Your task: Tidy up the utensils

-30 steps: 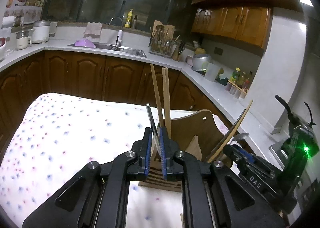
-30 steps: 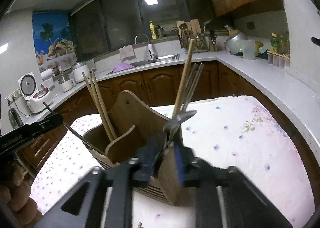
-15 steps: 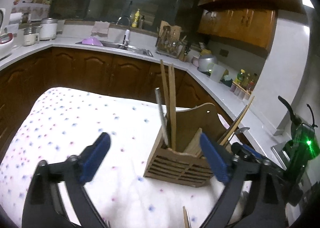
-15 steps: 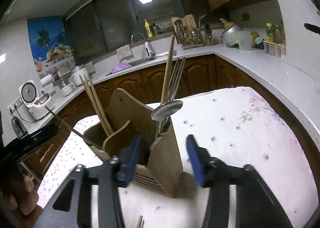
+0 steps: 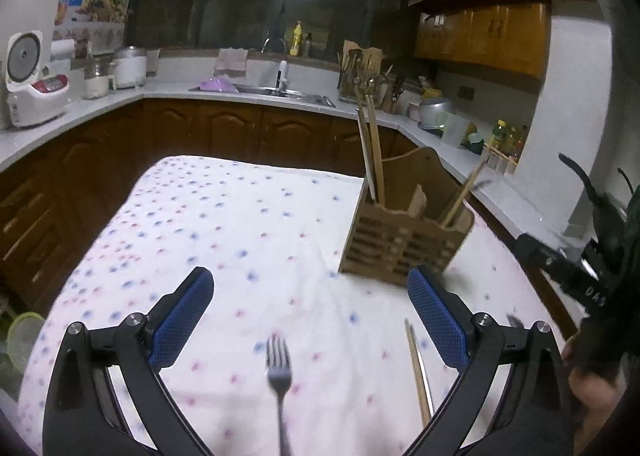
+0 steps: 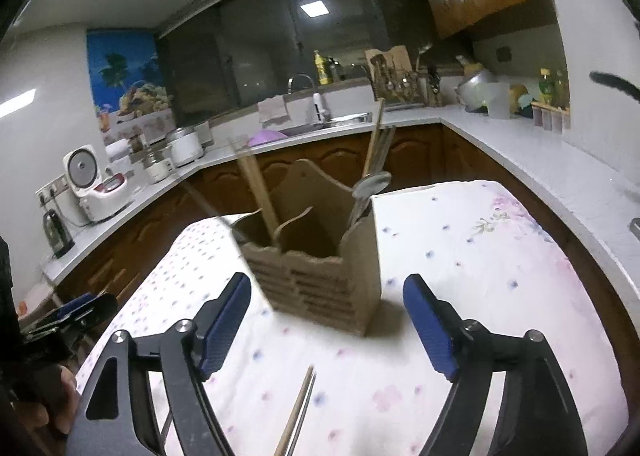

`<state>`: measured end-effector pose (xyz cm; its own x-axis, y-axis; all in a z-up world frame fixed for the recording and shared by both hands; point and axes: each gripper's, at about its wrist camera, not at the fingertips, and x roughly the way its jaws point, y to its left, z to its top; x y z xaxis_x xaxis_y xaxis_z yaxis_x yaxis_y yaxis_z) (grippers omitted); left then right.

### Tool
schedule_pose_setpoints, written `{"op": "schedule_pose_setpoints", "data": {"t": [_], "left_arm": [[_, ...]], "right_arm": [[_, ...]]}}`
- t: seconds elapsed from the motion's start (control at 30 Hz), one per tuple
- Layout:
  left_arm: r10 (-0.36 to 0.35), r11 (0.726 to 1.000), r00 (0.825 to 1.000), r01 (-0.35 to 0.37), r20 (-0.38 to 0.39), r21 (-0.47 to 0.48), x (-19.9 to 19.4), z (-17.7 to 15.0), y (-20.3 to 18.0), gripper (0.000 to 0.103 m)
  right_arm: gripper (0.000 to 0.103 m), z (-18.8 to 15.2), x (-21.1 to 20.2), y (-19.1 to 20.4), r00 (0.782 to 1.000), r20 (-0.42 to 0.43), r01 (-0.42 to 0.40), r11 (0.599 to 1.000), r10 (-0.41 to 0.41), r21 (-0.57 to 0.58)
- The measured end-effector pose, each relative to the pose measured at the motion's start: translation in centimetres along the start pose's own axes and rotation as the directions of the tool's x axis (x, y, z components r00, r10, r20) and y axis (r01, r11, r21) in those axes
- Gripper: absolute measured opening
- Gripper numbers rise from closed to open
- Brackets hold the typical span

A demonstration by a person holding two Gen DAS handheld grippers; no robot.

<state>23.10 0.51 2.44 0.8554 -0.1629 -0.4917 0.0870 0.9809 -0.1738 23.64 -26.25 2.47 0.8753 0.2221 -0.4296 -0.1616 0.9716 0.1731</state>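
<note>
A wooden utensil holder [image 5: 404, 238] stands on the flowered tablecloth [image 5: 240, 224] and holds chopsticks [image 5: 370, 148] on its left and a spoon [image 6: 370, 186] with more sticks on its right. It also shows in the right wrist view [image 6: 316, 268]. A metal fork [image 5: 279, 372] lies on the cloth between my left gripper's fingers. A pair of chopsticks [image 5: 418, 368] lies near its right finger, and shows in the right wrist view [image 6: 298, 416]. My left gripper [image 5: 310, 316] is open and empty. My right gripper [image 6: 326, 320] is open and empty, short of the holder.
A white counter [image 5: 100, 104] runs behind the table with a rice cooker [image 5: 30, 80], a sink [image 5: 280, 90] and a utensil rack [image 5: 362, 76]. Dark wooden cabinets [image 5: 240, 136] stand under it. The other gripper's body [image 5: 580, 276] is at the right edge.
Both grippers have opened, letting go of the utensils they set in the holder, and pulled back from it. The fork and loose chopsticks on the cloth have come into view.
</note>
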Motion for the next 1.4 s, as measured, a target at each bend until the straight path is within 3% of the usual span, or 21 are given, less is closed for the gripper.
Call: {"op": "schedule_pose_setpoints", "data": {"t": [0.3,0.57,0.93,1.13,1.4], "left_arm": [[0.004,0.999,1.0,-0.005,0.025,0.053,-6.6,-3.7,-0.3,0.1],[0.043,0.994,0.995,-0.051,0.084,0.099,-10.7,-6.4,-1.3,0.102],[0.07,0.987,0.992,-0.084,0.101,0.138,-13.5,-9.2,-1.7,0.103],[0.107,0.979,0.974,-0.139,0.2,0.151,-15.6,-9.4,-2.3,0.103],[0.093,0.983,0.983,-0.116,0.157,0.142,-14.7,-11.6,-2.7,0.103]], "right_arm": [[0.098,-3.5,-6.9,2.9,0.999,0.044,-0.013,0.998,0.015,-0.058],[0.102,-6.8,-10.7,3.7,0.999,0.034,-0.008,0.998,0.01,-0.069],[0.102,-10.0,-12.7,4.1,1.0,-0.005,-0.022,0.996,0.021,-0.088],[0.103,-9.3,-15.5,4.7,0.994,0.112,0.006,0.989,0.01,-0.147],[0.103,-12.3,-14.7,4.8,0.997,0.08,0.025,0.992,-0.015,-0.126]]}}
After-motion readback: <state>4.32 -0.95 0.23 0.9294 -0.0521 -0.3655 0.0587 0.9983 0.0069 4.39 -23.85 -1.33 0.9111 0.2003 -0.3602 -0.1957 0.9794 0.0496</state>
